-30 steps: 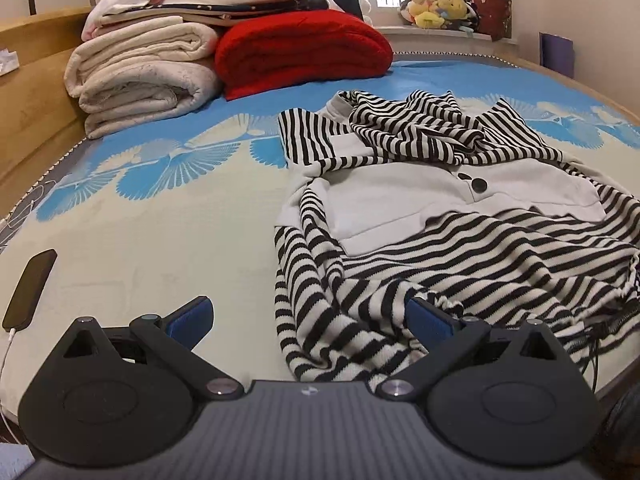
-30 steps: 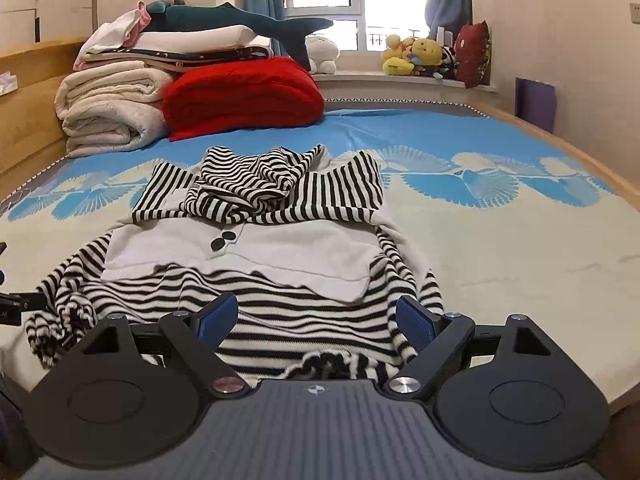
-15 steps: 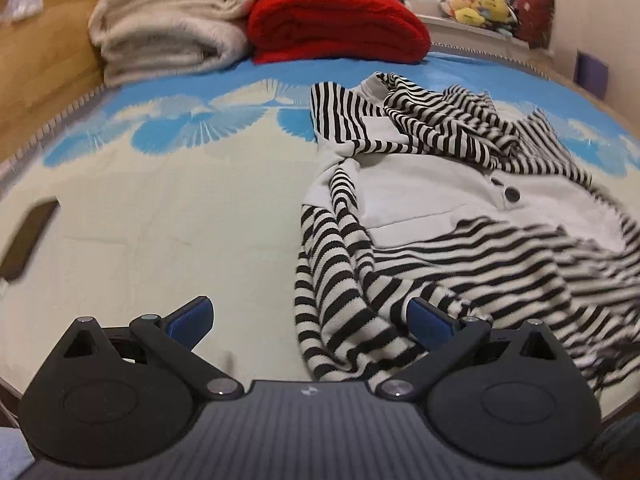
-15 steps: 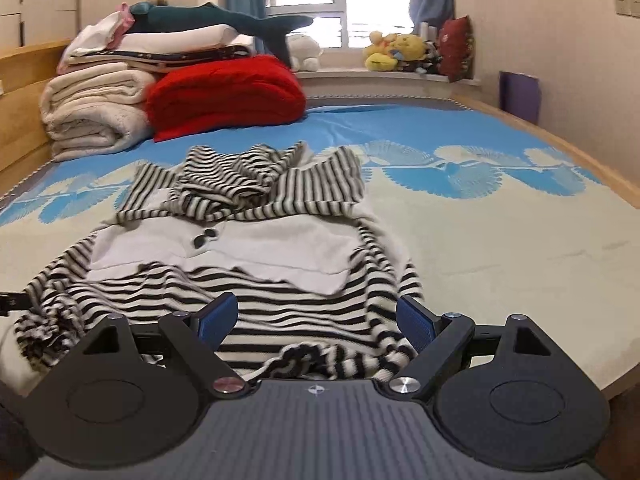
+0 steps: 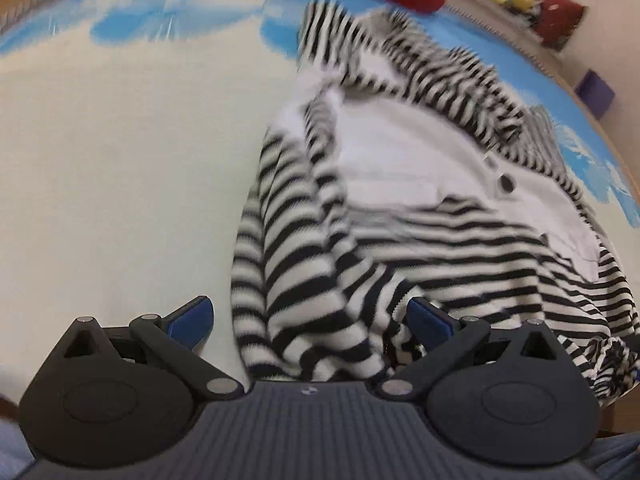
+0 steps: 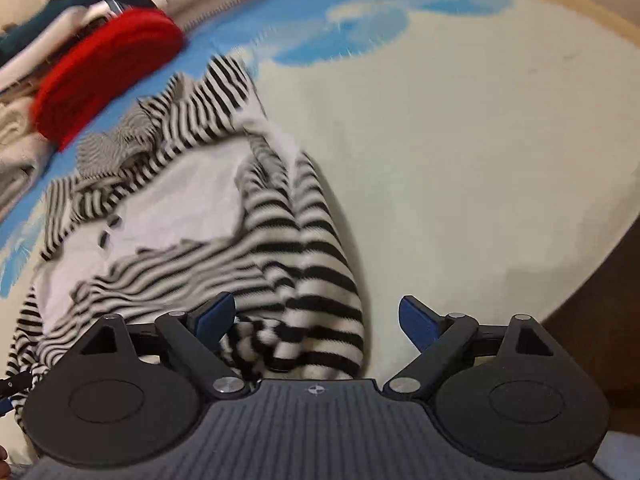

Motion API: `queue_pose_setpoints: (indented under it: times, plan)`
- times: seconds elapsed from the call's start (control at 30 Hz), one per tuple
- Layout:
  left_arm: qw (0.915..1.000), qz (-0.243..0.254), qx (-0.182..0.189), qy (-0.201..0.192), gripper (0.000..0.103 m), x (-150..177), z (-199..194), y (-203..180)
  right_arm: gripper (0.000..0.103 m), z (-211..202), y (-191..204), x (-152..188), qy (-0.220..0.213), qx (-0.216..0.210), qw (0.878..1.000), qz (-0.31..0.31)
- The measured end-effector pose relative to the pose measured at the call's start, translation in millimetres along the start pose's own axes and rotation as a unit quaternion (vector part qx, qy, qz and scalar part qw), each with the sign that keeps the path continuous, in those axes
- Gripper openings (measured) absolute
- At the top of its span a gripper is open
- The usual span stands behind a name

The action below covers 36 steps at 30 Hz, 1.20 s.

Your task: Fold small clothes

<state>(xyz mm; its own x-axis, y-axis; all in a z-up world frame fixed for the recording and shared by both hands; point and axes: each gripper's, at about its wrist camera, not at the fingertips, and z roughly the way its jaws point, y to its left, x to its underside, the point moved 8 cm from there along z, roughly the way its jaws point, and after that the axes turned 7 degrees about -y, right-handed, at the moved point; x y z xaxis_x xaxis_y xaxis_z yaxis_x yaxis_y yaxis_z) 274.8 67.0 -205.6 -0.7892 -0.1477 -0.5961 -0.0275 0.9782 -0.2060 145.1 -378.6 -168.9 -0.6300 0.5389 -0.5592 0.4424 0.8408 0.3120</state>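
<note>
the black-and-white striped knit hooded garment with a pale front panel (image 5: 404, 184) lay crumpled on the bed's cream and blue patterned cover (image 5: 120, 168). the left tool (image 5: 310, 320) and right tool (image 6: 316, 318) each stood spread over a bunched striped sleeve, pinching nothing, probably to straighten it. no containers showed.

Motion blur smeared the striped top (image 5: 400, 208) in both views. The red blanket (image 6: 108, 72) was cut off by the left wrist view's upper edge.
</note>
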Motion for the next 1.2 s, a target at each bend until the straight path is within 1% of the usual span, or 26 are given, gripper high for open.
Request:
queue_pose_setpoints:
  times: [0.07,0.1,0.13,0.17,0.2,0.23,0.27,0.3,0.37,0.43,0.53,0.67,0.77,0.83,0.9,1.0,1.03,1.1,1.17,1.2]
  plan:
    - [1.0,0.002,0.0,-0.004,0.102,0.6,-1.4,-1.0,0.091,4.1,3.4,7.7,0.026,-0.013,1.0,-0.001]
    - [1.0,0.003,0.009,0.0,0.099,1.3,-2.2,-3.4,0.086,3.6,6.7,9.5,0.03,-0.024,0.999,-0.011]
    - [0.9996,0.007,0.028,-0.004,0.069,1.4,-5.9,-7.3,0.075,2.2,11.9,11.9,0.032,-0.045,0.998,-0.027]
    - [0.999,0.009,0.044,-0.005,0.017,1.2,-9.5,-9.9,0.033,0.6,16.8,14.3,0.036,-0.066,0.996,-0.038]
    - [0.9981,0.002,0.062,-0.002,0.013,1.8,-14.0,-10.7,0.013,-0.4,20.4,18.1,0.043,-0.079,0.995,-0.046]
    - [0.9976,-0.007,0.069,-0.004,0.012,1.6,-19.7,-9.6,0.013,-2.8,22.2,18.5,0.039,-0.082,0.994,-0.055]
    - [0.9971,-0.01,0.074,-0.01,0.012,1.4,-27.9,-7.9,0.011,-8.6,24.1,17.2,0.026,-0.087,0.994,-0.06]
    - [0.9965,-0.011,0.08,-0.019,0.012,0.6,-38.7,-5.4,0.011,-20.2,25.4,12.4,0.002,-0.107,0.993,-0.047]
    - [0.9937,-0.009,0.104,-0.04,0.011,0.8,-68.4,-2.6,0.01,-54.7,23.9,2.2,-0.041,-0.162,0.986,-0.009]
    - [0.9908,0.004,0.124,-0.055,0.011,5.7,-100.5,-0.7,0.01,-84.5,16.4,2.2,-0.053,-0.179,0.982,0.01]
    - [0.987,0.022,0.149,-0.056,0.011,27.3,-144.1,2.6,0.01,-130.2,5.3,22.1,-0.053,-0.198,0.979,0.018]
    - [0.9847,0.014,0.17,-0.035,0.011,64.1,-179.6,11.1,0.01,-181.6,-21.4,56.5,-0.037,-0.195,0.979,0.041]
    - [0.9854,0.005,0.169,-0.021,0.011,77.8,-185.6,15.6,0.01,-194.3,-33.3,73.4,-0.017,-0.181,0.981,0.064]
    - [0.9847,-0.004,0.173,-0.017,0.011,70.4,-182.9,17.0,0.01,-192.2,-31.1,69.1,-0.005,-0.177,0.981,0.079]
    - [0.9845,-0.007,0.173,-0.026,0.011,50.4,-178.8,18.6,0.01,-185.5,-22.1,54.6,-0.005,-0.177,0.98,0.088]
    - [0.9856,0.011,0.153,-0.072,0.011,-10.5,-169.0,11.5,0.01,-158.0,4.1,6.8,-0.006,-0.19,0.976,0.107]
    - [0.985,0.017,0.145,-0.092,0.011,-38.3,-165.0,3.5,0.01,-144.5,16.6,-15.1,-0.006,-0.195,0.974,0.116]
    - [0.9835,0.015,0.14,-0.113,0.01,-93.1,-150.6,-11.6,0.01,-115.9,38.7,-58.7,-0.016,-0.196,0.973,0.122]
    - [0.9836,-0.009,0.12,-0.135,0.011,-158.5,-123.0,-26.6,0.01,-76.4,68.4,-114.8,-0.033,-0.179,0.975,0.128]
    - [0.9836,-0.03,0.103,-0.145,0.015,-190.1,-104.2,-31.1,0.011,-55.1,81.3,-141.6,-0.037,-0.164,0.975,0.144]
